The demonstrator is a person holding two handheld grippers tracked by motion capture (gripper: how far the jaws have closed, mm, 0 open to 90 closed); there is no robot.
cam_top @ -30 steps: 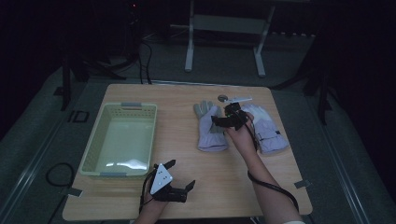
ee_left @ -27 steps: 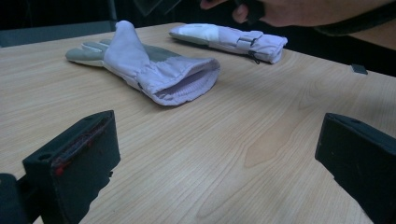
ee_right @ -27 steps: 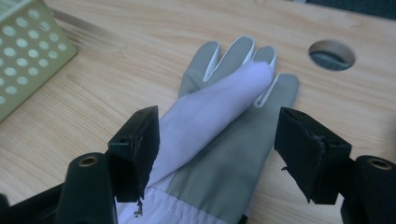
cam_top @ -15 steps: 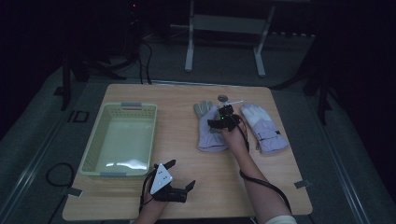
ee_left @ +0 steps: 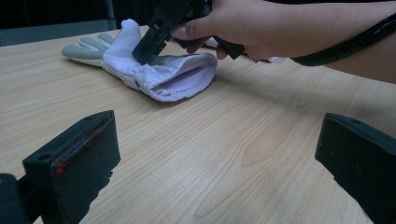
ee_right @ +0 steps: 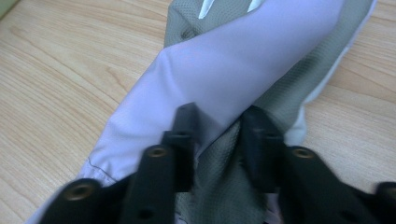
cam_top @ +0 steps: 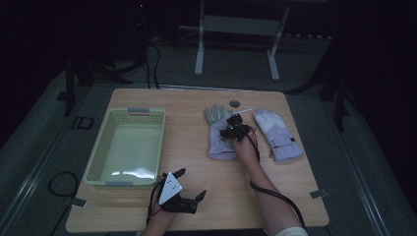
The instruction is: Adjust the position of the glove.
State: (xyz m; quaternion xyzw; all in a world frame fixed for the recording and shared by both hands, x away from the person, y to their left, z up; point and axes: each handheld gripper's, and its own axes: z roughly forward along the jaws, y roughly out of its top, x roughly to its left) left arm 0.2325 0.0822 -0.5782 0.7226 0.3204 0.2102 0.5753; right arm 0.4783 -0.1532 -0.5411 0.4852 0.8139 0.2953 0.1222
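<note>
Two pale lilac gloves with grey palms lie on the wooden table. The left glove (cam_top: 219,145) (ee_left: 161,77) (ee_right: 233,60) lies with its cuff toward me, and the right glove (cam_top: 278,135) is beside it. My right gripper (cam_top: 231,129) (ee_right: 219,126) presses down on the left glove's middle, and its jaws pinch a fold of grey and lilac fabric. The left gripper view shows that gripper (ee_left: 149,46) tilted down onto the glove, held in a hand. My left gripper (cam_top: 193,183) (ee_left: 219,149) rests open near the table's front edge, with nothing between its jaws.
A pale green plastic basket (cam_top: 98,157) stands empty on the table's left half. A small round grey disc (cam_top: 234,103) lies near the far edge behind the gloves. Bare wood (cam_top: 236,196) stretches between my left gripper and the gloves. The floor around is dark.
My right gripper has moved toward me and down, from above the gloves' fingers onto the left glove's middle. The left gripper has stayed in place.
</note>
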